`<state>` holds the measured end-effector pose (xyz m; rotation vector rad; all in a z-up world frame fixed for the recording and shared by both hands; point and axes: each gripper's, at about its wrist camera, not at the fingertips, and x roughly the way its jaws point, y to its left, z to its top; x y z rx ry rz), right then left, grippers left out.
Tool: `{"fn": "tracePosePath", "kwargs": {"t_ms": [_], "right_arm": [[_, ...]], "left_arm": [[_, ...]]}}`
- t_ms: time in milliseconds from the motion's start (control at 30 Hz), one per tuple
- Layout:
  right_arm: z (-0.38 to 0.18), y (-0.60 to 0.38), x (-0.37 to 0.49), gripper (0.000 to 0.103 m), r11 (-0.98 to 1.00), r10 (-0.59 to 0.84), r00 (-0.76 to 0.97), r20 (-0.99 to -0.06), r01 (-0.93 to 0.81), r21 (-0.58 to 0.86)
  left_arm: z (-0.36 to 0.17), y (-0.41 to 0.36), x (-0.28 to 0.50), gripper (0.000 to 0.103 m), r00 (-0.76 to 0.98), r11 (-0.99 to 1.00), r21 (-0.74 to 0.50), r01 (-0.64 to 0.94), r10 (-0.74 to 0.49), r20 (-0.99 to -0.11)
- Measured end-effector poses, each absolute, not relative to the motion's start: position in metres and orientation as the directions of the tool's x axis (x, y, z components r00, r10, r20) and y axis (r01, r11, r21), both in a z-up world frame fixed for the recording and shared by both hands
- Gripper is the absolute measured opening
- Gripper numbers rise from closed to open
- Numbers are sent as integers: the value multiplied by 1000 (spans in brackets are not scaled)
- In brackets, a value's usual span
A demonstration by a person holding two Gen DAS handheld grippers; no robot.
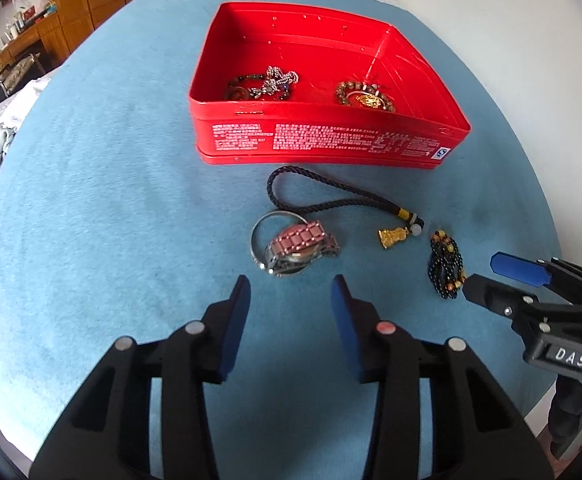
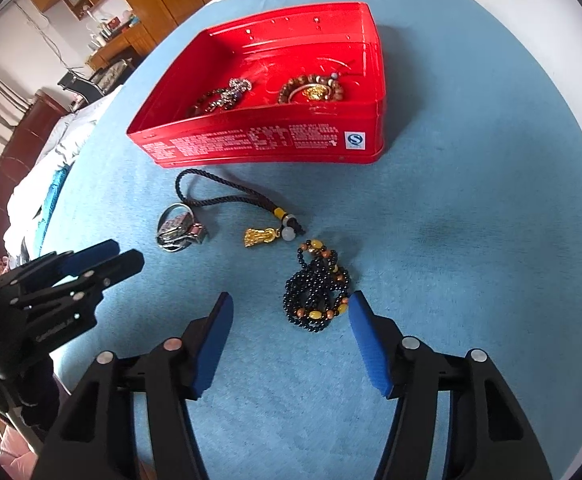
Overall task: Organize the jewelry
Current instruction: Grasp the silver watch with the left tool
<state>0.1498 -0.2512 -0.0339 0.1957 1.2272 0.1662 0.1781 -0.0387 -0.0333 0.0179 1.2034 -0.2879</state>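
Right tool (image 2: 291,312) is wide open, gripping nothing, with the black bead necklace (image 2: 317,286) between its tips, long axis running near-to-far. Left tool (image 1: 291,294) is open and holding nothing too, just short of the watch (image 1: 295,248).

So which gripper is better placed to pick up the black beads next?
Right. The right gripper is open, with the black beads lying between its fingertips. The left gripper faces the watch.

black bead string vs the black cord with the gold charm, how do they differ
The black bead string is bunched in a heap near the right gripper; the black cord lies stretched out in a loop closer to the red tin. Beads include amber ones; the cord carries one gold charm. Both lie outside the tin.
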Motion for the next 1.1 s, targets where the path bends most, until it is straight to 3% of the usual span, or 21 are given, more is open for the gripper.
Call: {"fn": "tracePosePath", "kwargs": {"t_ms": [167,733,867,933,967,1000,1100], "right_arm": [[-39,-253,156,60,970,235,319,-918,-20,242],[-51,-259,174,60,967,248,301,-921,-20,254],[-52,-259,174,60,966,251,300,-920,-21,256],[-51,-259,173,60,967,250,300,-921,-21,255],[-51,-259,173,60,967,249,301,-920,-20,255],[-50,-259,173,60,967,249,302,-920,-19,255],[-48,-259,172,60,967,249,308,-918,-18,256]], "left_arm": [[-42,-43,193,34,312,960,-146,239,-218,-925],[-61,-59,221,35,280,949,-135,285,-217,-935],[-59,-60,218,27,292,949,-124,288,-211,-933],[-56,-60,215,19,308,951,-113,288,-204,-929],[-54,-60,213,4,314,951,-112,288,-204,-927],[-51,-59,210,0,312,950,-118,288,-209,-927],[-48,-58,205,0,309,947,-136,292,-228,-923]]}}
